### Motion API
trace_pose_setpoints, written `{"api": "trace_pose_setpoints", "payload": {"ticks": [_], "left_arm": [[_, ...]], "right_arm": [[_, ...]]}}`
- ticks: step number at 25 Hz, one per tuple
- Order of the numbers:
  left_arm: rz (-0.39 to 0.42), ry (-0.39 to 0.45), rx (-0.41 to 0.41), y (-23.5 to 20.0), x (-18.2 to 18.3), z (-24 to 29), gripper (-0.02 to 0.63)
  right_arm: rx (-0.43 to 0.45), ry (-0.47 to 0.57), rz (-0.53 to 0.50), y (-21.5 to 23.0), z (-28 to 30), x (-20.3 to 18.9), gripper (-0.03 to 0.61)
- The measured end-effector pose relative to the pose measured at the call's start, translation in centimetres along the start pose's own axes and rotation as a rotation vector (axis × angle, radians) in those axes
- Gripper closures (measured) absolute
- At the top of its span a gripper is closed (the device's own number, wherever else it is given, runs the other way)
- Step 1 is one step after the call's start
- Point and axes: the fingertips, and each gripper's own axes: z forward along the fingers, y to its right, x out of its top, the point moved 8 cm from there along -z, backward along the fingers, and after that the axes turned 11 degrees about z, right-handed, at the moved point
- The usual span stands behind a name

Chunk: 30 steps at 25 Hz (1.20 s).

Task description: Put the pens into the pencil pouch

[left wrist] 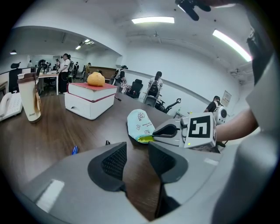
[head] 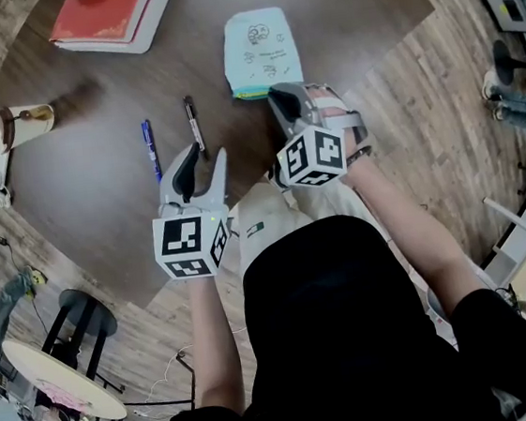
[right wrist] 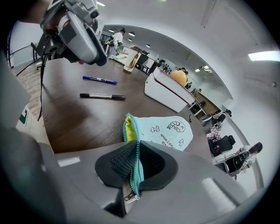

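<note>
- Right gripper (right wrist: 136, 151) is clenched on the zip edge of the pencil pouch (right wrist: 168, 131), with the teal zipper teeth caught between its pads. I judge this grip is meant to steady the pouch and hold its mouth up for loading.
- Next to the clamped edge the mouth gapes and shows a yellow lining. It faces left, toward the pens.
- In the head view the pouch lies flat on the counter (head: 335, 17), at the far middle, just beyond the right gripper.
- Its pale blue face carries small cartoon doodles and a line of print too small to read.
- Both pens are still outside the pouch, on the counter to its left. The black pen (head: 195, 125) is nearer to it and the blue pen (head: 151, 150) lies further left; the two are roughly parallel and apart.
- Left gripper (head: 203, 164) is released and empty, with only bare counter between its jaws. It hovers near the pens' near ends, probably placed to pick one up.
- Farther left stands a paper cup (left wrist: 29, 98), whose sleeve appears to read "Jeep".
- At the far left a red book (left wrist: 92, 89) sits on a white box, with an orange object on top of it.
</note>
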Motion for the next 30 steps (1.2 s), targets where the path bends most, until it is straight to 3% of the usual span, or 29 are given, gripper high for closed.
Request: {"api": "trace_pose_setpoints", "payload": {"ticks": [30], "left_arm": [[0.0, 0.041, 0.016, -1.1, 0.3, -0.8, 0.459]], "right_arm": [[-0.15, 0.085, -0.074, 3.5, -5.4, 5.5, 0.554]]}}
